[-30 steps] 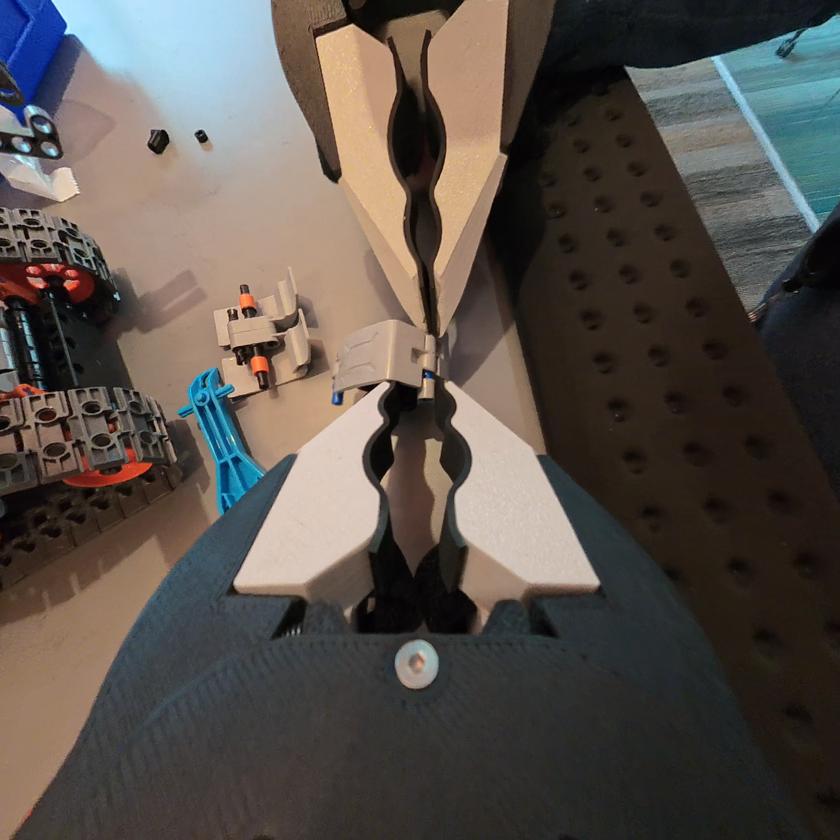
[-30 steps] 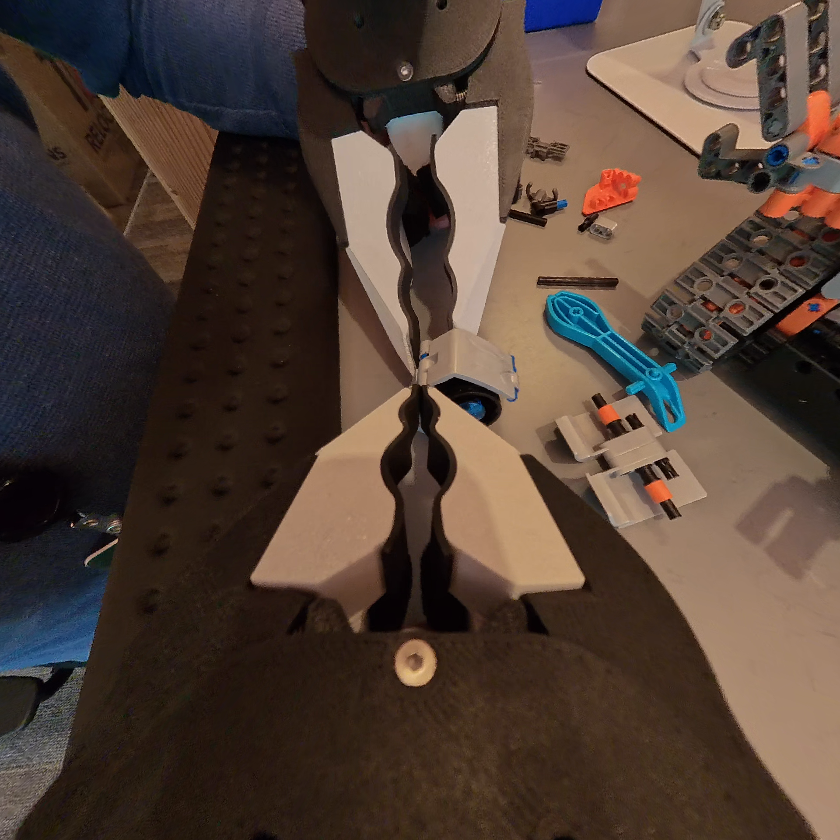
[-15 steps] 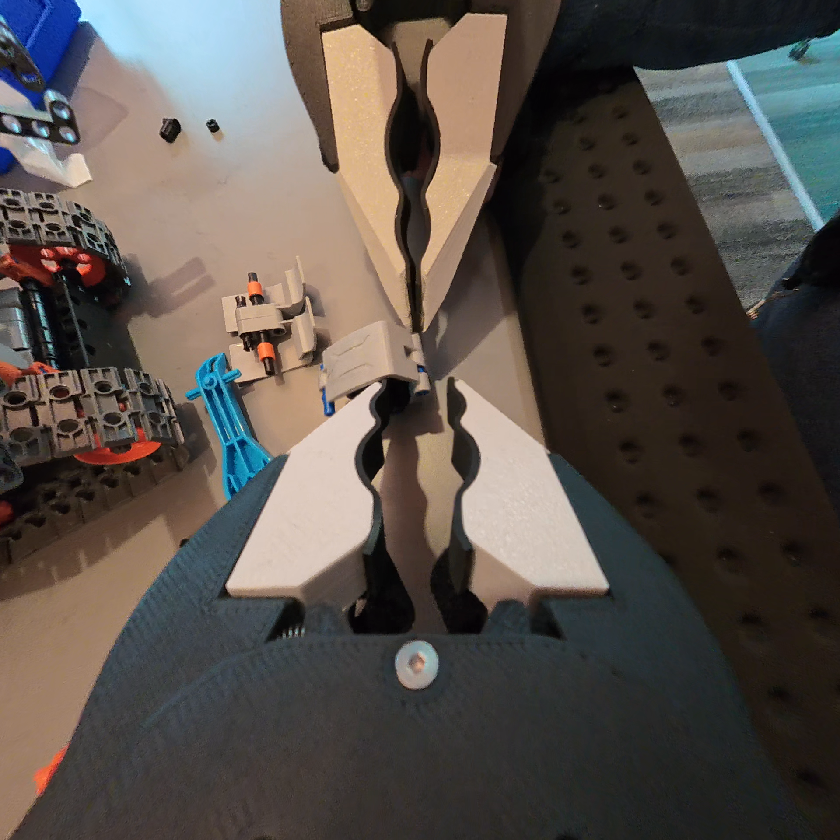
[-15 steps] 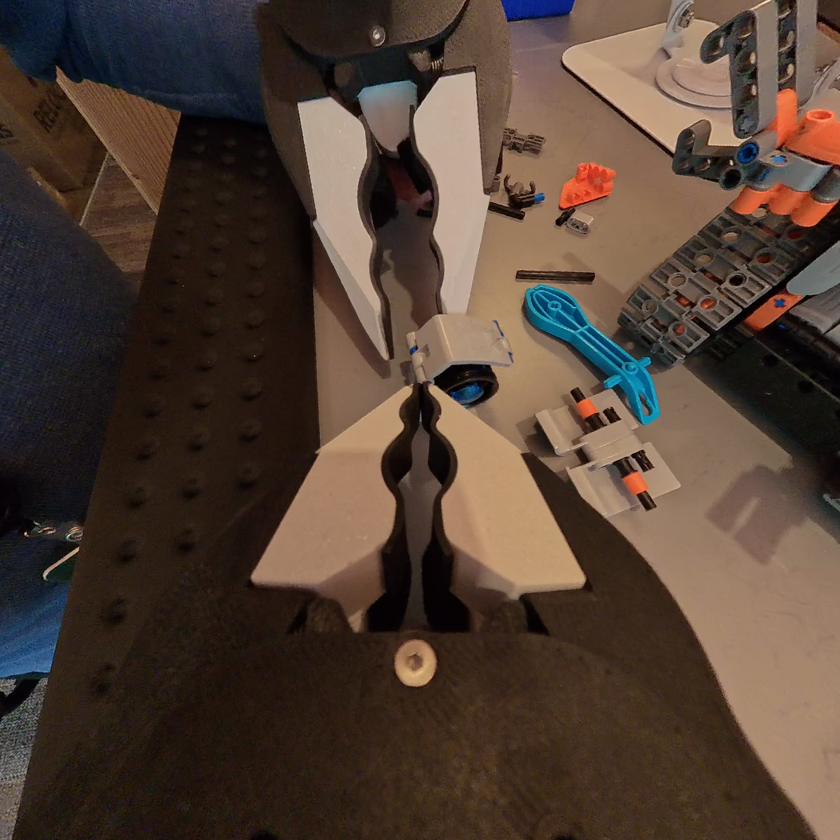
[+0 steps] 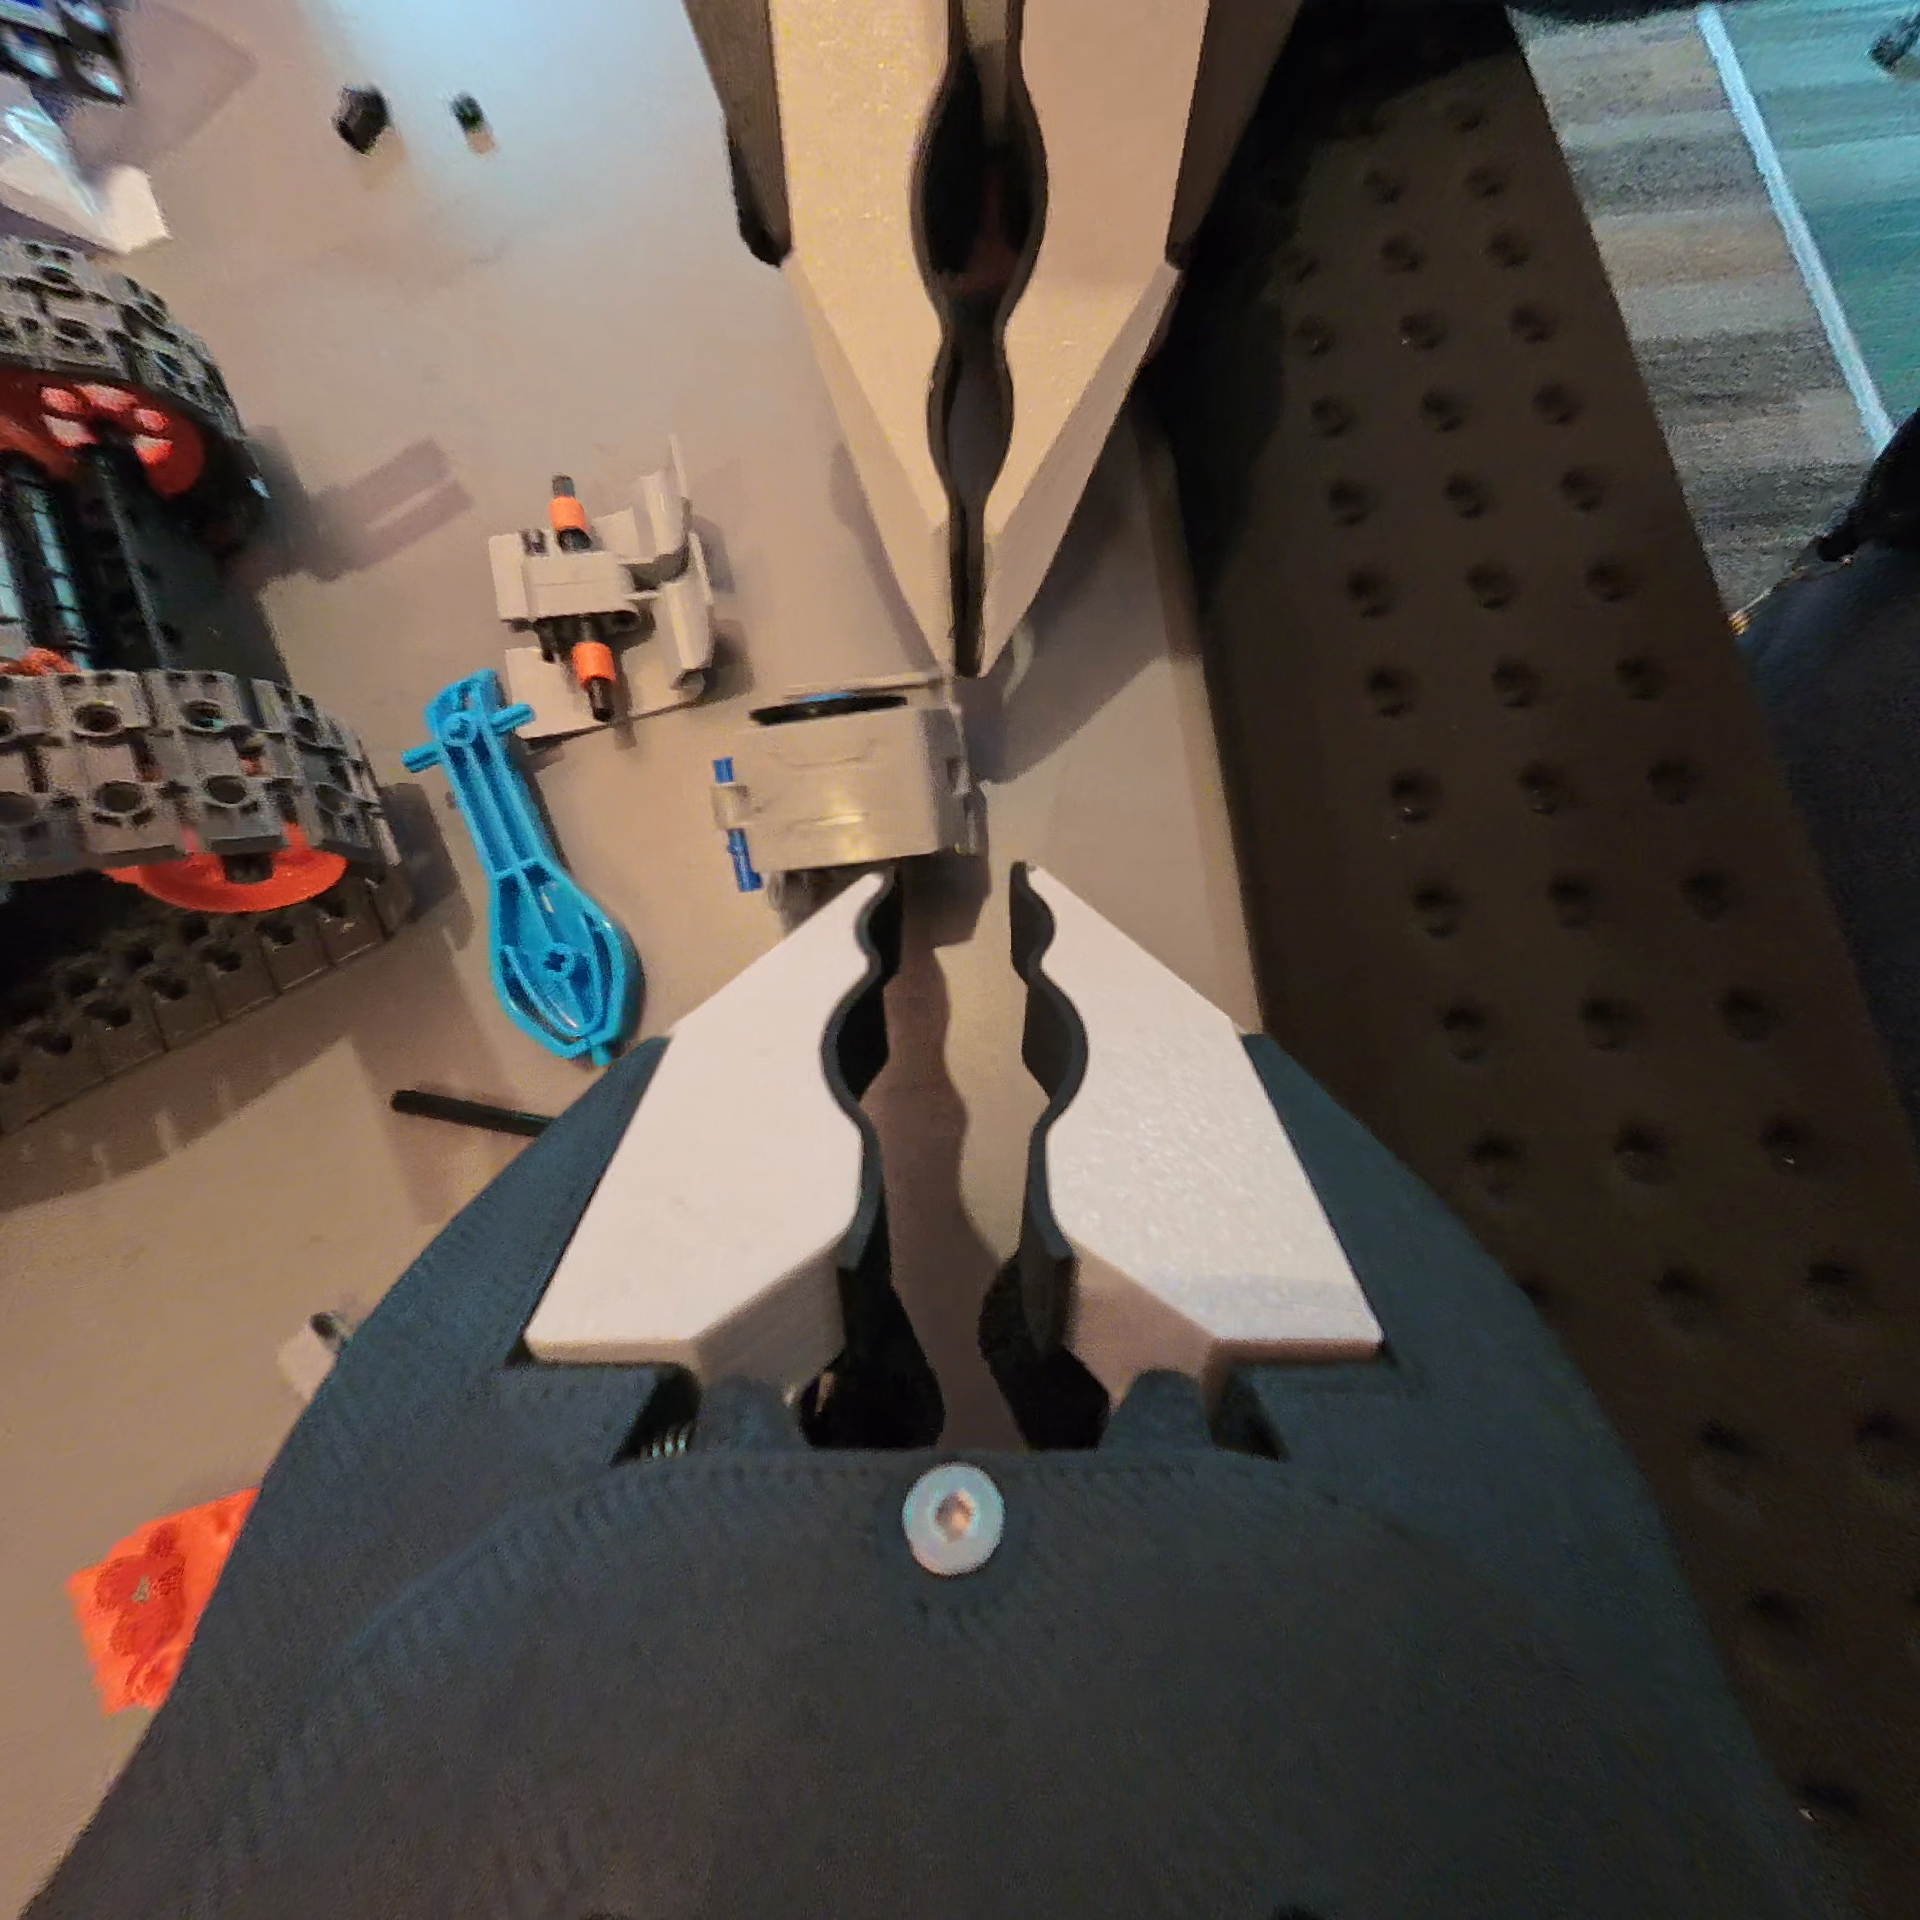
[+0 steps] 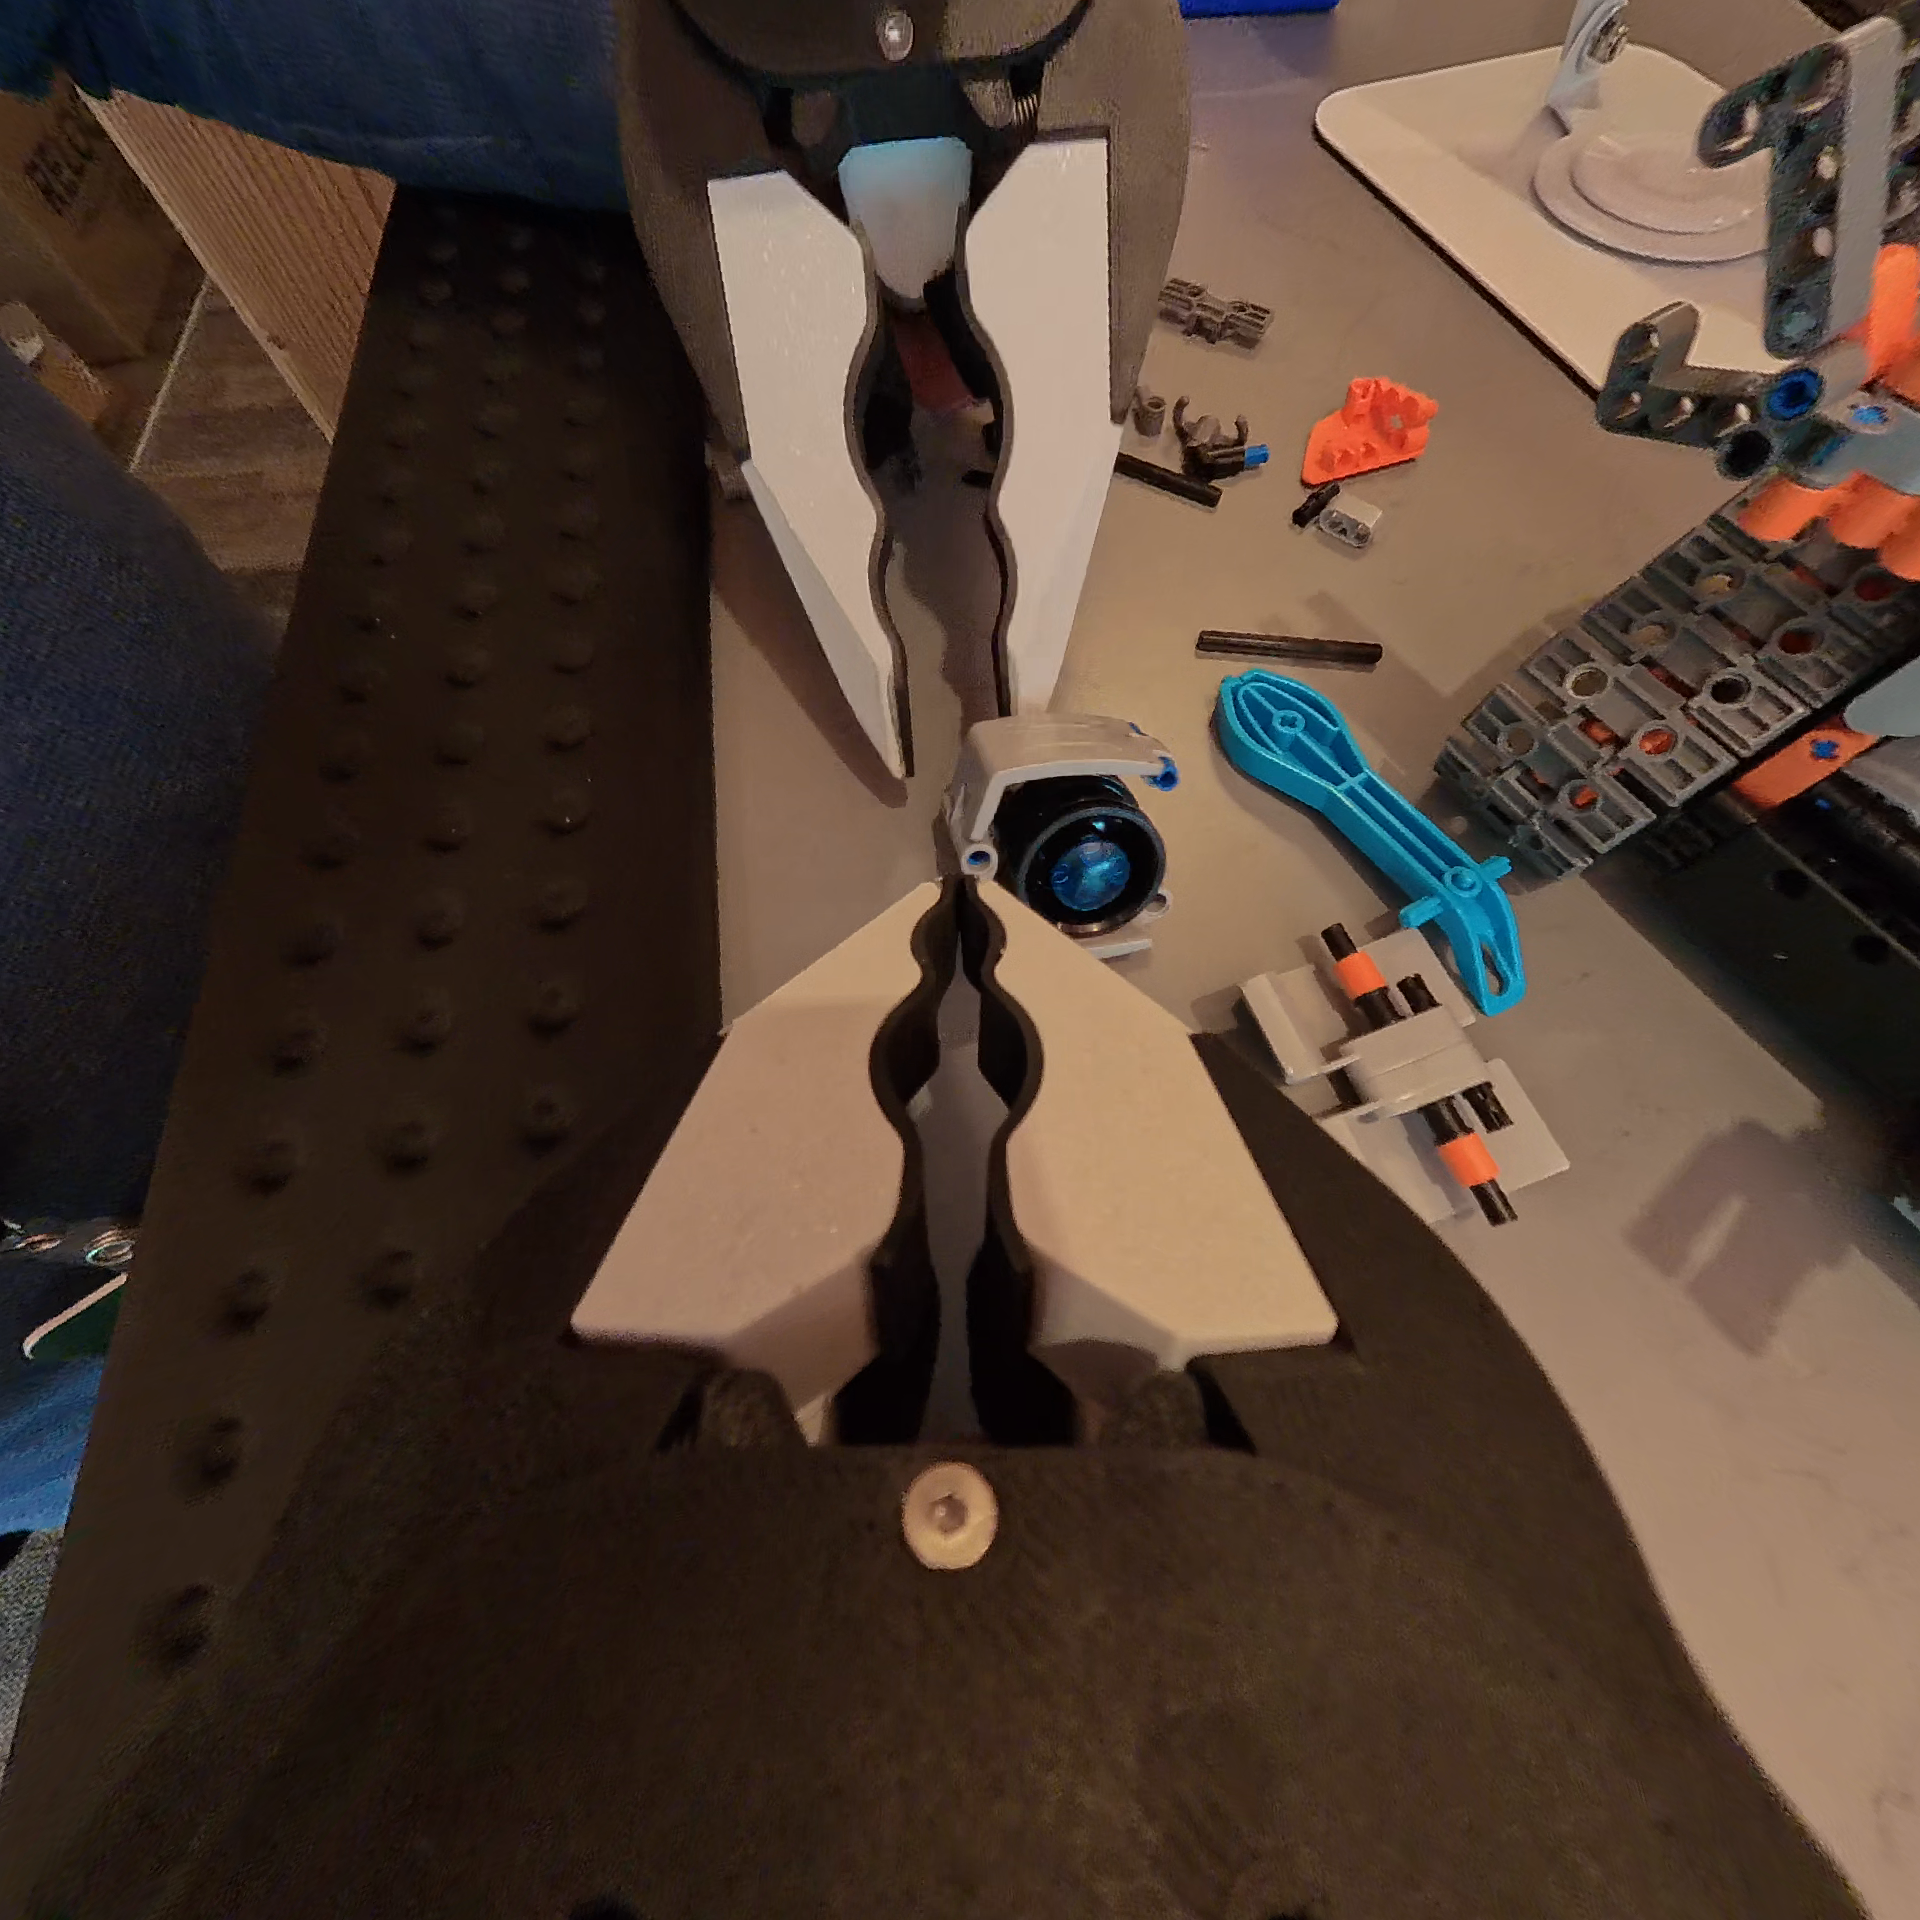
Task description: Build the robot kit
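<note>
A small grey curved piece [image 6: 1049, 750] with a black wheel and blue hub [image 6: 1086, 857] under it is held over the grey table. My right gripper [image 6: 956, 896] is shut on the left edge of this piece. In the left wrist view the same piece [image 5: 852, 800] sits between the two grippers, and the right gripper [image 5: 966, 665] comes down from the top, pinching its far right corner. My left gripper [image 5: 951, 883] is open and empty, its tips just short of the piece. In the right wrist view the left gripper [image 6: 961, 738] shows open behind the piece.
A blue lever-shaped tool [image 6: 1371, 831] and a grey assembly with orange and black pins [image 6: 1392, 1081] lie beside the piece. A tracked model [image 6: 1683, 686] stands farther off. A black studded mat [image 6: 468, 727] runs along the table edge. Small loose parts [image 6: 1371, 431] lie behind.
My left gripper has opened, let go of the grey piece and drawn back a little. My right gripper keeps hold and has turned the piece, so the wheel now faces the right wrist view.
</note>
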{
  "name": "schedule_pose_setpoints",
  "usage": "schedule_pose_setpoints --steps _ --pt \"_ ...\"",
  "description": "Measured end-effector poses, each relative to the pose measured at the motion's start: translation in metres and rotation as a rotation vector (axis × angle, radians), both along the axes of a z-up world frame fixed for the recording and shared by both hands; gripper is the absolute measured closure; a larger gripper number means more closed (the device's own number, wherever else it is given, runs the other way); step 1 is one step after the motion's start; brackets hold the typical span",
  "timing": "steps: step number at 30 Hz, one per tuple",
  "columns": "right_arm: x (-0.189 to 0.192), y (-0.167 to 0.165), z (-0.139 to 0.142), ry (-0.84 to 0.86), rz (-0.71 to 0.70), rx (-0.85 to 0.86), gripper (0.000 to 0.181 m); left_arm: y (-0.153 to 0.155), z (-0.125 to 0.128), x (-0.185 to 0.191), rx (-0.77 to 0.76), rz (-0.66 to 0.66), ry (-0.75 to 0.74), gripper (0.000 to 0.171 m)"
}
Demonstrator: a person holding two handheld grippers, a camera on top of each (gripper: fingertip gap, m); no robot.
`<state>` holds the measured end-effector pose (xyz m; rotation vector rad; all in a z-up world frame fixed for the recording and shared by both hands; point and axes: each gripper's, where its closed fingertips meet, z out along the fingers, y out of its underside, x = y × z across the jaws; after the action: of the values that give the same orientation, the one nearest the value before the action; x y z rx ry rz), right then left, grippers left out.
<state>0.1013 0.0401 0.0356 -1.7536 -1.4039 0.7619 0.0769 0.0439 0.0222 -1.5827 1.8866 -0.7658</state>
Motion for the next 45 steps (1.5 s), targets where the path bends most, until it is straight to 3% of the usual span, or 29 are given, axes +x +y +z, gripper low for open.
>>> schedule_pose_setpoints --steps 11,27,40,45 --pt "0.000 0.007 -0.004 -0.026 -0.012 -0.006 0.181 -0.001 -0.014 0.013 0.042 0.025 0.032 0.168" --pt "0.002 0.009 -0.008 -0.058 -0.026 0.018 0.181 0.003 -0.013 0.018 0.176 0.010 0.025 0.171" --pt "0.000 0.010 -0.004 -0.034 -0.043 0.017 0.181 0.011 -0.015 0.012 0.152 -0.004 0.069 0.171" --pt "0.015 0.017 0.004 -0.012 -0.113 0.009 0.178 0.018 -0.012 0.003 0.106 0.029 0.092 0.146"
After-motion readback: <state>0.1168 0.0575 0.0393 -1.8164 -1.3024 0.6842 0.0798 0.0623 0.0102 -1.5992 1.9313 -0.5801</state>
